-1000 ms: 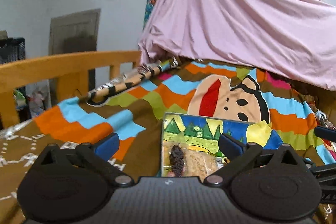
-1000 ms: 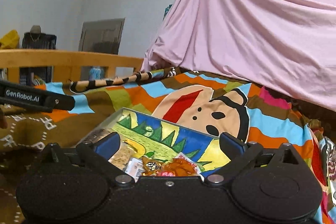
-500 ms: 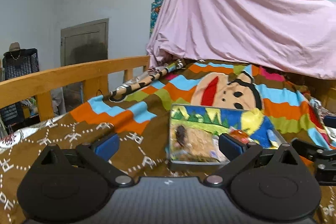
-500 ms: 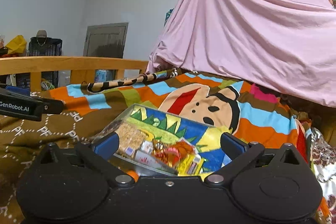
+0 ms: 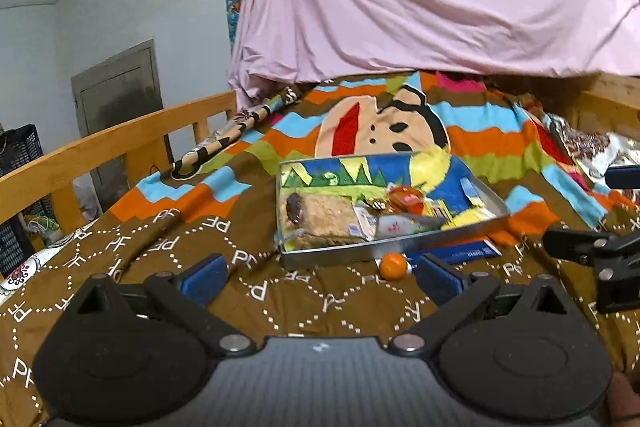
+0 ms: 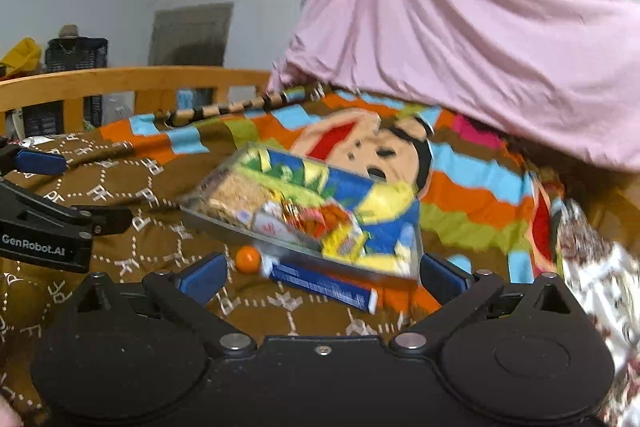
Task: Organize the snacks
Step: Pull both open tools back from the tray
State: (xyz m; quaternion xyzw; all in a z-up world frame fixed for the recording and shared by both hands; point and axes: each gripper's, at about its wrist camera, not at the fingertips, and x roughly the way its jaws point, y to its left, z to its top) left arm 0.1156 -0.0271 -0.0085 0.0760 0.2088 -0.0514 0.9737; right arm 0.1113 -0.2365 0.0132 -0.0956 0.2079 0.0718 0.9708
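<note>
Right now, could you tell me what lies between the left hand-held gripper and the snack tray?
Mostly bare brown blanket, plus a small orange ball sitting just in front of the tray. The left wrist view shows this; the left hand-held gripper is open.

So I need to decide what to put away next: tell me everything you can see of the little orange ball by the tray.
The orange ball is small, round, smooth and glossy, like a wrapped candy or tiny fruit. It lies loose on the brown patterned blanket, just outside the metal tray, by its near wall, beside a blue packet. Neither gripper touches it.
</note>
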